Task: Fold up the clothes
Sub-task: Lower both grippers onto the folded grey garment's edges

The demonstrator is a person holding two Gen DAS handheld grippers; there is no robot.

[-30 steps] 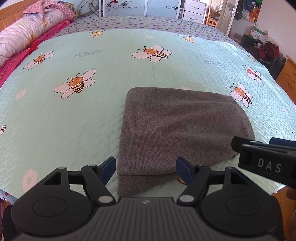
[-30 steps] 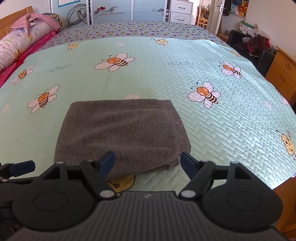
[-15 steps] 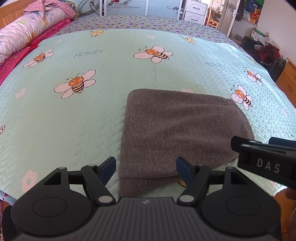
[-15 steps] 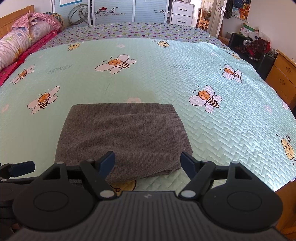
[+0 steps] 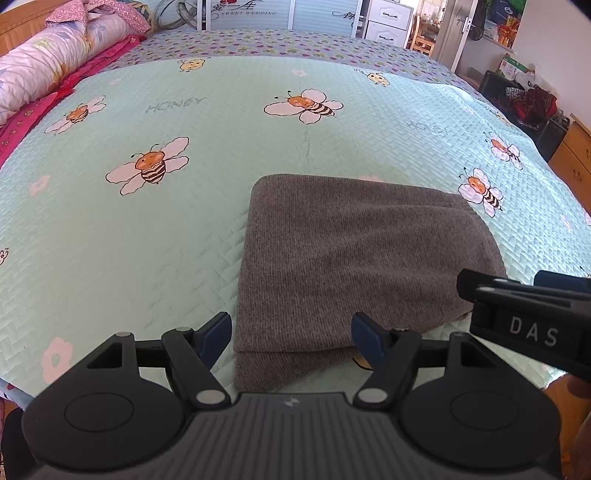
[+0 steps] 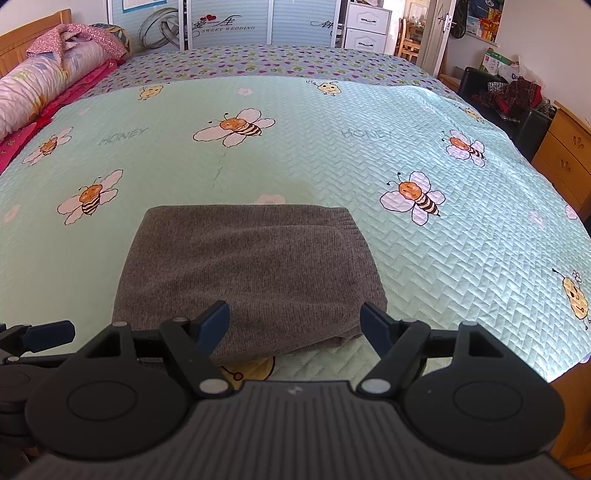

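A grey knitted garment [image 5: 354, 258] lies folded into a thick rectangle near the front edge of the bed; the right wrist view shows the same garment [image 6: 251, 273]. My left gripper [image 5: 291, 332] hovers open just in front of its near left corner, blue pads apart and holding nothing. My right gripper [image 6: 295, 321] stands open before the near right part of the fold, also holding nothing. The right gripper's black body marked DAS [image 5: 532, 325] shows at the right of the left wrist view. A fingertip of the left gripper [image 6: 48, 332] shows at the left edge of the right wrist view.
The bed carries a mint quilt with bees [image 6: 332, 147]. Rolled bedding [image 5: 55, 66] lies along the left side by a wooden headboard. A wooden cabinet [image 6: 565, 155] and a dark chair heaped with clothes [image 6: 509, 96] stand to the right. Wardrobe doors [image 6: 229, 22] close the far end.
The bed and garment sit slightly lower in both views than a second ago; otherwise nothing has changed and both grippers stay open.
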